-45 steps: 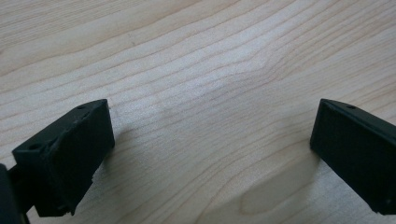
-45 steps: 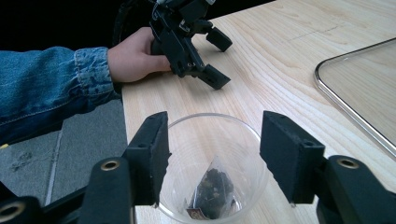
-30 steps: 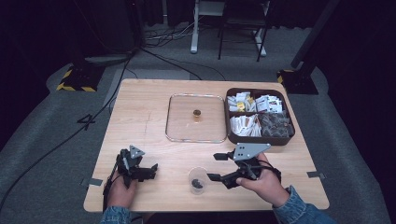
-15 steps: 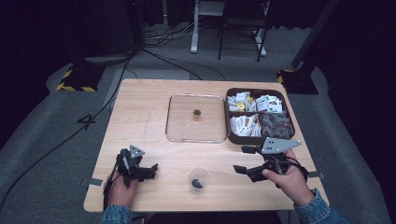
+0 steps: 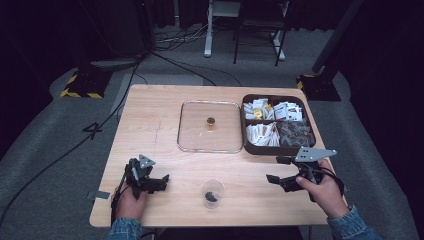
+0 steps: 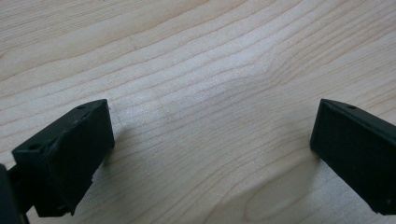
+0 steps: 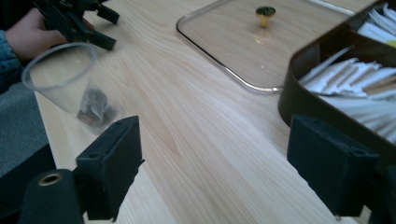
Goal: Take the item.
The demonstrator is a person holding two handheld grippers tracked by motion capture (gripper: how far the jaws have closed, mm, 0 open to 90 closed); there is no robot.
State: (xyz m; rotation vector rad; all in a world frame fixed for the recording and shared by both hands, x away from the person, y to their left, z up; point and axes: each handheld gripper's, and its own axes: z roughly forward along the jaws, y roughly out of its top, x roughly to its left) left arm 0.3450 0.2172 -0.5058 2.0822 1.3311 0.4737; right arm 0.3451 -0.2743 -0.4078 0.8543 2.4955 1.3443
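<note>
Near the table's (image 5: 165, 120) front edge, clear cup (image 5: 212, 192) with a dark lump inside, well apart from right gripper (image 5: 276, 172), jaws just opening wide, empty, left gripper (image 5: 162, 181) resting open, empty, beside brown box (image 5: 250, 148).

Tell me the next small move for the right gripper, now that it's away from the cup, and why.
Probably swing the right gripper toward the brown box for another sachet. Its jaws have just been opening and hold nothing, the clear cup already has a dark item inside, and the glass lid lies on the table beside the box, leaving the compartments open. The left gripper rests open on the table.
</note>
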